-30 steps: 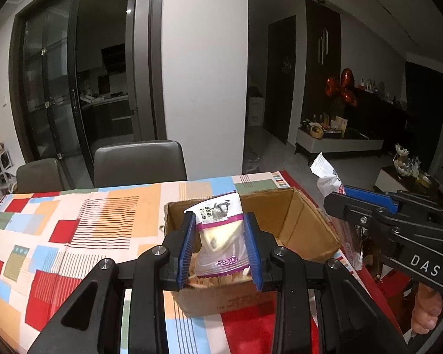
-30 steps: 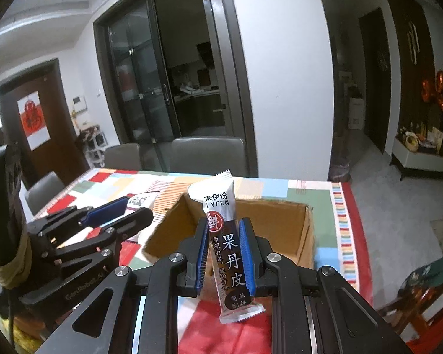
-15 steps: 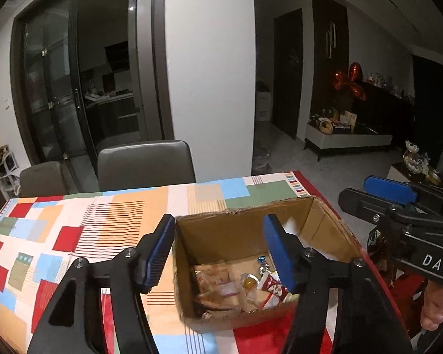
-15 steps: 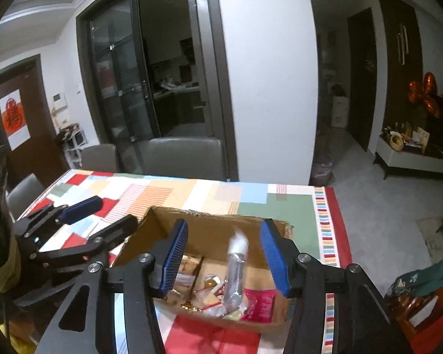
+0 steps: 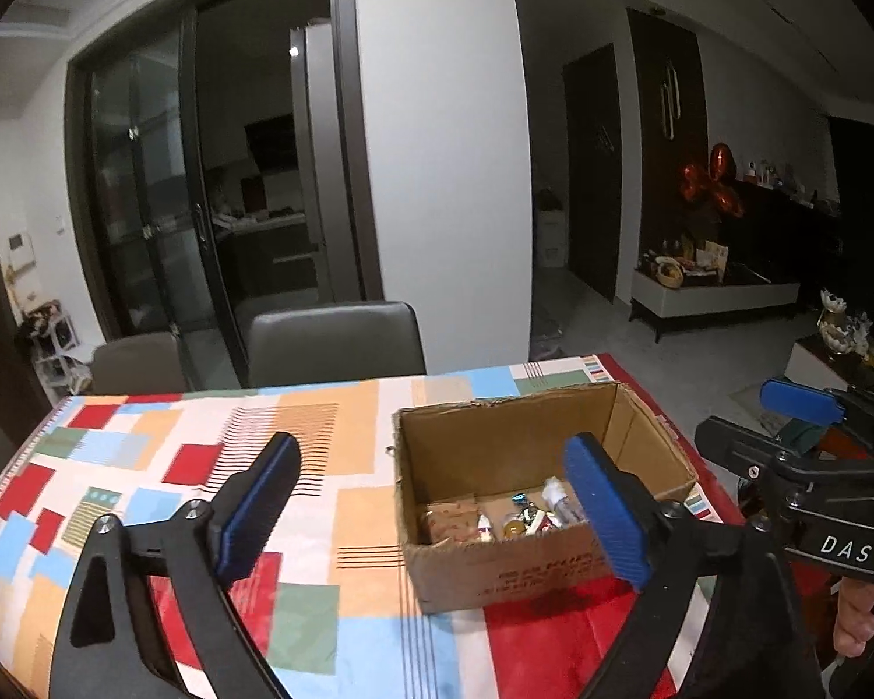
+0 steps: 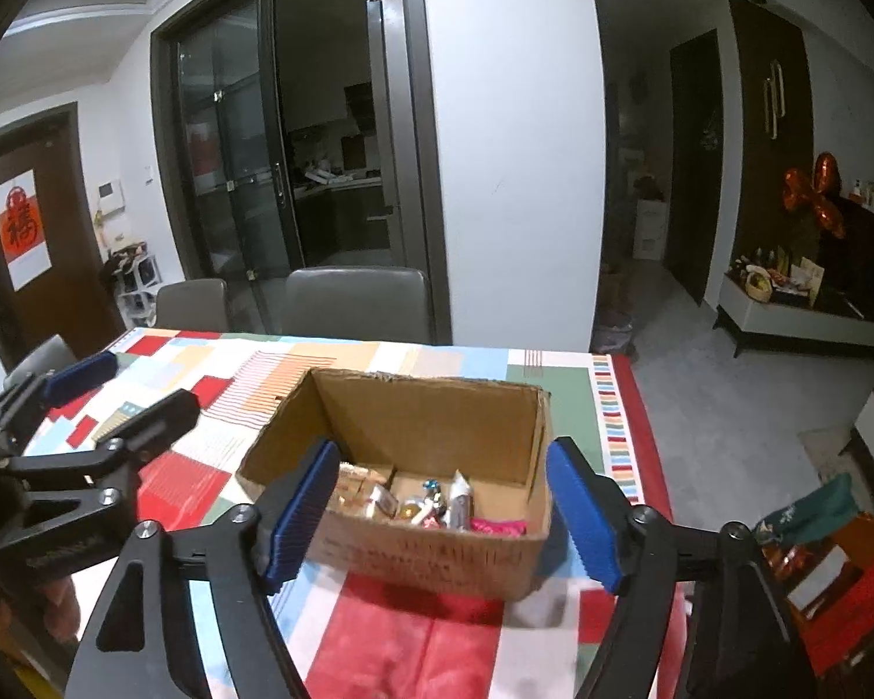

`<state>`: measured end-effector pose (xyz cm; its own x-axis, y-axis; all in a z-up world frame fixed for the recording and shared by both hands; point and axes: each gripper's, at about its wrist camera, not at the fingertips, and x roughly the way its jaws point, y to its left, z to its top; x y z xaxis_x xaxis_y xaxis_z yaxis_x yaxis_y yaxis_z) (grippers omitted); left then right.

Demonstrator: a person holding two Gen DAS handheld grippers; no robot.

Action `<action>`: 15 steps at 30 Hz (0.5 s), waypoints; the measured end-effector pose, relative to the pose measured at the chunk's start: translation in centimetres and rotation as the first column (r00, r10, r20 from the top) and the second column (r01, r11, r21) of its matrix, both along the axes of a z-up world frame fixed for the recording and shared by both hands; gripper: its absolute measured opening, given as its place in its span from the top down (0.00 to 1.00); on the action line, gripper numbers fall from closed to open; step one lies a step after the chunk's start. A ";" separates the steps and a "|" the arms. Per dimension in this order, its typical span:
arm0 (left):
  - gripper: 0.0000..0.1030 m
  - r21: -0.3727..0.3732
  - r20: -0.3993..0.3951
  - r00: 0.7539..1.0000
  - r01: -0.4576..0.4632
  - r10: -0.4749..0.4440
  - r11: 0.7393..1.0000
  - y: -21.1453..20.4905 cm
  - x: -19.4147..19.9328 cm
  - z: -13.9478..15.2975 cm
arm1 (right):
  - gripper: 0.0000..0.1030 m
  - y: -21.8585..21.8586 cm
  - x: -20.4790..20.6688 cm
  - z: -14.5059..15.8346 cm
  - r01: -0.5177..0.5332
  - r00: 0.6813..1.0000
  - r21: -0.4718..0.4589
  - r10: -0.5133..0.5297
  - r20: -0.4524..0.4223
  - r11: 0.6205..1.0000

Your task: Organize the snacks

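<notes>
1. Two hand-held grippers are aimed forward and somewhat downward at an open cardboard box (image 5: 545, 501) on a table covered by a patchwork tablecloth (image 5: 163, 454). The left gripper (image 5: 431, 509) has its jaws spread wide and opening further, with nothing between the blue pads (image 5: 250, 507). The right gripper (image 6: 440, 515) is likewise released, its jaws opening, with only air between its pads (image 6: 300, 515).

2. The left wrist view shows the right gripper from the side at the frame's right edge, with "DAS" lettering on its body and a person's fingers (image 5: 853, 617) wrapped beneath it. It also shows the box's left wall and the tablecloth stretching away to the left.

3. The right wrist view shows the left gripper at the left edge, hanging above the tablecloth to the left of the box. Only this view shows a pink packet (image 6: 498, 526) in the near right corner of the box, a red paper hanging on a brown door (image 6: 20, 227), and a green cloth (image 6: 810, 512) on a chair to the right.

4. The snacks (image 6: 413, 498) lie in a heap on the box floor: tan wrapped pieces to the left, small shiny sweets in the middle, a silvery stick packet (image 6: 459, 501) leaning upright beside them. In the right view the box sits framed between the right gripper's pads, ahead of and below them, not touched. In the left view the box lies toward the right pad, which overlaps its near right corner in the picture.

5. Two grey chairs (image 6: 355, 306) stand at the table's far edge.
</notes>
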<state>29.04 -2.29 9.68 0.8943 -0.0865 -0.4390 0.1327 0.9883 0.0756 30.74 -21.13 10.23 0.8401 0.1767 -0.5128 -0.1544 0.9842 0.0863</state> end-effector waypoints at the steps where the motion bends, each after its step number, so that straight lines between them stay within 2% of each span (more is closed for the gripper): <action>1: 0.02 0.002 0.010 1.000 -0.004 0.004 1.000 0.2 -0.7 0.1 | 0.24 -0.1 -0.7 0.1 0.001 1.000 0.008 -0.001 0.002 1.000; 6: 0.00 0.020 0.065 0.998 -0.025 0.023 0.999 0.4 -4.7 0.3 | 0.16 -0.5 -3.8 0.2 0.019 1.000 0.018 -0.020 0.021 1.000; 15: 0.00 0.021 0.078 0.997 -0.028 0.027 0.999 0.1 -9.9 -0.9 | 0.14 -1.3 -9.3 -0.8 0.050 0.998 0.033 -0.051 0.037 0.998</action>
<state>19.16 -2.24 8.79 0.9278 -0.0527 -0.3694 0.0985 0.9895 0.1062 21.39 -22.47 9.42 0.8672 0.1494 -0.4751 -0.1086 0.9877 0.1125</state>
